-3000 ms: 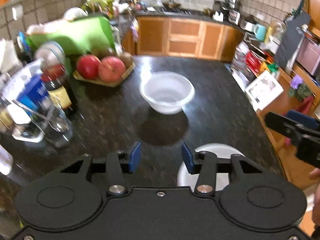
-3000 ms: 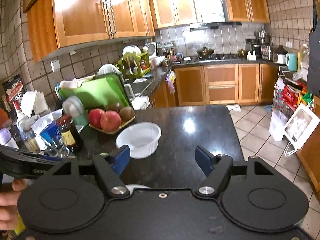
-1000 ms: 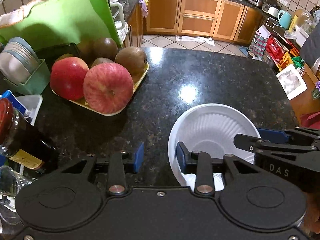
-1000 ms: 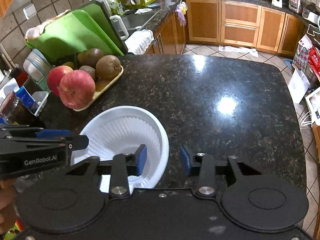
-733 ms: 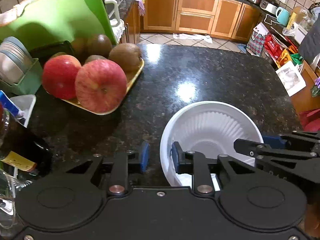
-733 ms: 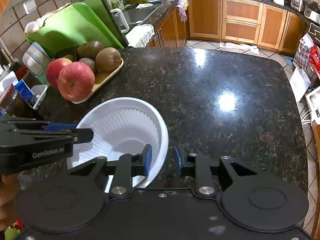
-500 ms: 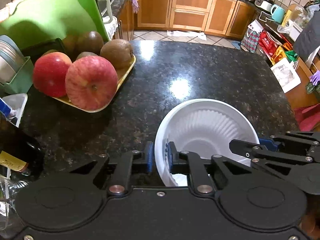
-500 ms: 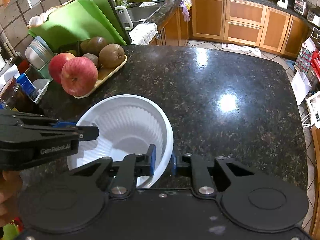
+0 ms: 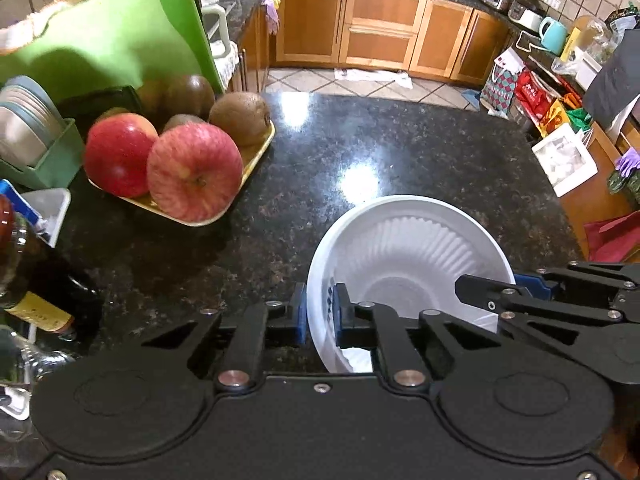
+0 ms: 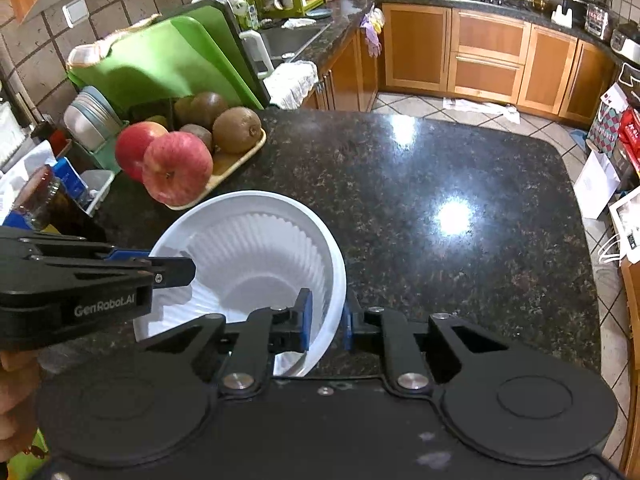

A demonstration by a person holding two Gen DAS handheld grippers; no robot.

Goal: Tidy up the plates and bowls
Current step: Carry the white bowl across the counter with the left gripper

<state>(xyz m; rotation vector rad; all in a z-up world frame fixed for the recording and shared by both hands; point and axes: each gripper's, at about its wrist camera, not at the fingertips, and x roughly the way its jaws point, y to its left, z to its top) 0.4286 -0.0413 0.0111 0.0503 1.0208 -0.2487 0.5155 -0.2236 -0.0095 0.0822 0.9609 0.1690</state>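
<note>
A white ribbed plastic bowl [image 9: 404, 252] sits on the dark granite counter [image 9: 400, 152]; it also shows in the right wrist view [image 10: 256, 248]. My left gripper [image 9: 319, 312] is shut on the bowl's left rim, one blue pad inside and one outside. My right gripper [image 10: 326, 322] is shut on the bowl's right rim in the same way. Each gripper shows in the other's view, the right one [image 9: 520, 286] and the left one [image 10: 132, 258]. I see no plate now.
A yellow tray [image 9: 244, 160] with two apples [image 9: 194, 172] and kiwis [image 9: 240, 112] stands left of the bowl. A green cutting board [image 9: 104, 36], a dish rack [image 9: 28, 140] and bottles [image 9: 24, 276] crowd the left edge. Bare counter [image 10: 460, 208] lies ahead and right.
Three seconds ago both grippers were open and back from the bowl. They closed in on either side of it, and over the last second both shut on its rim.
</note>
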